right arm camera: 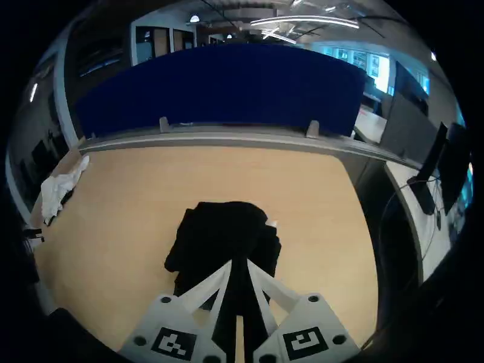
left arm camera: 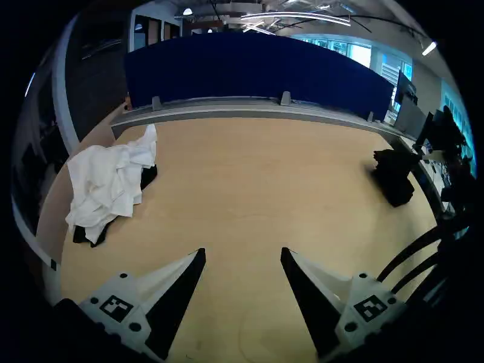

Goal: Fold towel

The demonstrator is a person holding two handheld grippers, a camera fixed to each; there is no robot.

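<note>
Pale wood forms the bench (left arm camera: 254, 175), backed on the far side by a blue partition (left arm camera: 254, 66). In the left gripper view, the left tool (left arm camera: 242, 249) hovers over bare wood with its jaws spread wide and nothing between them. A heap of white towels (left arm camera: 109, 178) lies at the far left edge, over something dark. In the right gripper view, the crumpled black towel (right arm camera: 224, 236) sits mid-bench. The right tool (right arm camera: 239, 262) has its jaws drawn almost together, pinching the towel's near edge.
</note>
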